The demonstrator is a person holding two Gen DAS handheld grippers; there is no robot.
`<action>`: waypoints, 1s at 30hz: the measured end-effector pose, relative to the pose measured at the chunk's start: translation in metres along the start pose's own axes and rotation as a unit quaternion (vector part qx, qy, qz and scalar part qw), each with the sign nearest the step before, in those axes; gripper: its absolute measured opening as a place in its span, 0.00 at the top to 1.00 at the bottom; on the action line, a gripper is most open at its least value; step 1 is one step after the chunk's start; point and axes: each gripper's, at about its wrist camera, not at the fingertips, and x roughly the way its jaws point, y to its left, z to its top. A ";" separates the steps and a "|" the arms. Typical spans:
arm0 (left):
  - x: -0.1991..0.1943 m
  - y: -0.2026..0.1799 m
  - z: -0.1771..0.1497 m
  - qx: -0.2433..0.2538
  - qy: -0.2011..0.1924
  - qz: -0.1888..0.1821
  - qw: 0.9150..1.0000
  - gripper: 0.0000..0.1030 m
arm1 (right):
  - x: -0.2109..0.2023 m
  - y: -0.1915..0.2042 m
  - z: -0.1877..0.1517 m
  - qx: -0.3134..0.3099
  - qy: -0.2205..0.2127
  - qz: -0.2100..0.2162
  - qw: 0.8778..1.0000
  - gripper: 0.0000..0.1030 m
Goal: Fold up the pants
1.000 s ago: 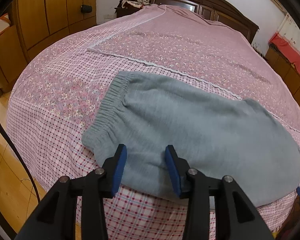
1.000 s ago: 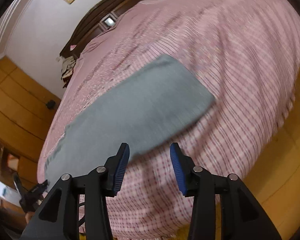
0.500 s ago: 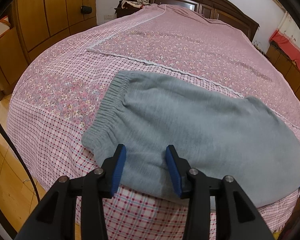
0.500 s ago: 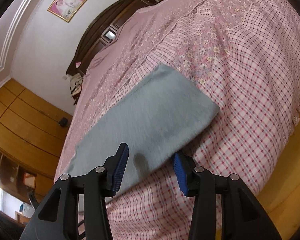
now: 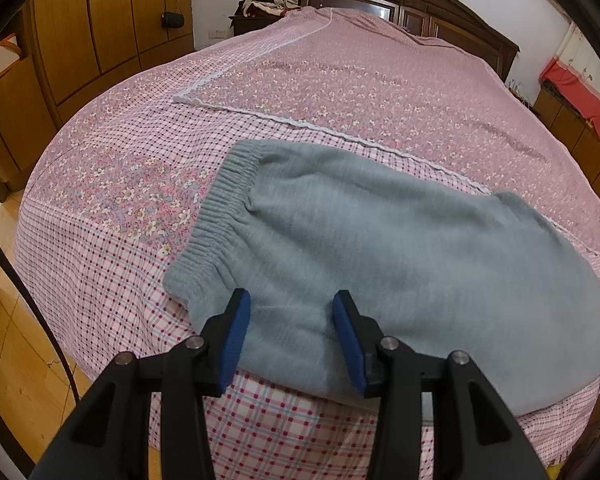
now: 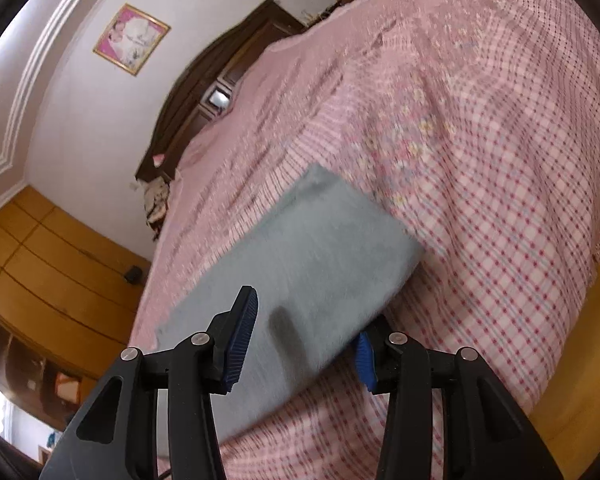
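Grey knit sweatpants (image 5: 380,256) lie folded along the near edge of a bed (image 5: 100,216) under a pink checked and floral bedspread, elastic waistband (image 5: 216,216) to the left. The left gripper (image 5: 290,332) hovers part-open over the near hem by the waistband, holding nothing. The right gripper (image 6: 304,344), also part-open, straddles the opposite end's near edge, unclamped. A shallow pinch could catch only the top layer, or snag the bedspread. Beyond lies open bed; the near edge drops to floor.
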 end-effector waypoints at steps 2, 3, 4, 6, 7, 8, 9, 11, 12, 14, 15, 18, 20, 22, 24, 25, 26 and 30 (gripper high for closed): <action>0.000 0.000 0.000 0.000 0.000 0.000 1.000 0.56 | 0.004 0.001 0.004 -0.004 -0.002 -0.004 1.000 0.56; 0.000 0.000 0.000 0.000 0.000 -0.001 1.000 0.56 | 0.006 0.001 0.006 -0.006 -0.001 -0.008 1.000 0.56; 0.000 0.000 0.000 0.000 0.001 0.000 1.000 0.56 | 0.009 0.001 0.007 -0.009 0.001 -0.013 1.000 0.56; 0.001 0.001 0.000 0.002 0.001 0.001 1.000 0.56 | 0.014 0.001 0.009 -0.018 0.003 -0.020 1.000 0.56; 0.001 0.000 0.000 0.003 0.001 0.001 1.000 0.55 | 0.016 0.002 0.010 -0.023 0.004 -0.023 0.999 0.56; 0.001 0.000 0.000 0.003 0.002 0.002 1.000 0.55 | 0.018 0.003 0.011 -0.028 0.006 -0.028 0.999 0.57; 0.001 0.000 0.000 0.004 0.002 0.002 1.000 0.55 | 0.018 0.005 0.012 -0.030 0.006 -0.030 0.999 0.57; 0.002 0.000 0.000 0.004 0.002 0.003 1.000 0.55 | 0.020 0.010 0.015 -0.032 0.008 -0.034 0.999 0.58; 0.002 0.000 0.000 0.004 0.002 0.003 1.000 0.55 | 0.021 0.011 0.017 -0.032 0.008 -0.035 0.999 0.59; 0.002 0.000 0.000 0.004 0.002 0.003 1.000 0.55 | 0.022 0.011 0.022 -0.031 0.009 -0.038 0.999 0.59; 0.002 0.000 0.000 0.004 0.002 0.003 1.000 0.55 | 0.025 0.010 0.022 -0.030 0.010 -0.039 0.999 0.59; 0.002 0.000 0.000 0.004 0.002 0.000 1.000 0.54 | 0.028 0.010 0.025 -0.031 0.011 -0.041 0.999 0.60; 0.002 0.001 0.000 0.003 0.002 0.000 1.000 0.54 | 0.031 0.011 0.029 -0.041 0.013 -0.050 0.998 0.69; 0.002 0.001 0.000 0.000 0.003 -0.001 1.000 0.54 | 0.032 0.014 0.032 -0.053 0.014 -0.058 0.997 0.78; 0.001 0.001 0.000 -0.003 0.002 -0.003 1.000 0.54 | 0.030 0.019 0.034 -0.062 0.009 -0.057 0.996 0.84; 0.000 0.001 0.000 -0.004 0.002 -0.003 1.000 0.54 | 0.029 0.023 0.034 -0.067 0.007 -0.057 0.996 0.86; -0.001 0.001 -0.001 -0.004 0.002 -0.003 1.000 0.54 | 0.028 0.028 0.036 -0.076 0.004 -0.059 0.995 0.87; -0.002 0.002 0.000 -0.003 0.002 -0.003 1.000 0.54 | 0.028 0.049 0.039 -0.122 -0.004 -0.080 0.989 0.88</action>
